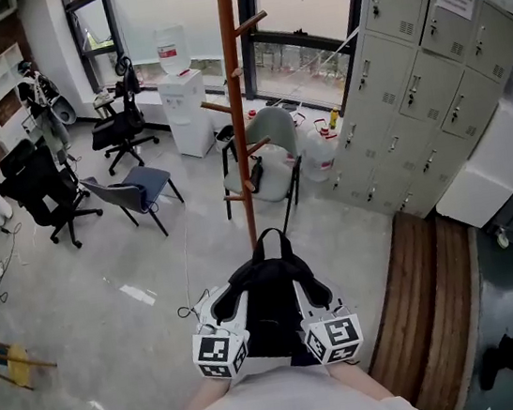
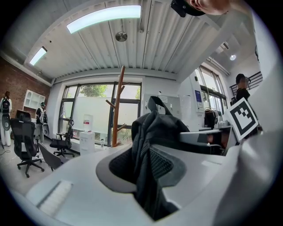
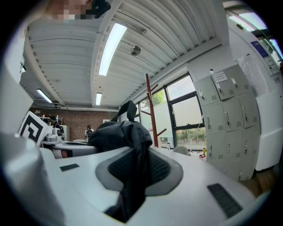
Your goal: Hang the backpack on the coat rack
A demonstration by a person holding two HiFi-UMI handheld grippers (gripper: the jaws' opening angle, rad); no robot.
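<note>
Backpack [image 1: 271,306] is hanging low in the centre of the head view. Its long axis is running up and down the frame, and its carry loop [image 1: 271,238] is pointing up toward the pole of the coat rack [image 1: 237,107].

Grey floor [image 1: 108,296] is lying open across the left half. Lockers [image 1: 410,83] are filling the upper right, and wooden planking [image 1: 420,290] is edging the lower right, near the right gripper [image 1: 313,294].

The rack is standing upright just above the loop (pegs sticking out to both sides). A grey chair [image 1: 273,154] is sitting just behind it, and office chairs [image 1: 46,186] are standing well apart at the upper left.

The left gripper [image 1: 226,308] and the right one are flanking the bag. Each is clamping its narrow jaws on a fold of the black fabric, as both gripper views are showing.
</note>
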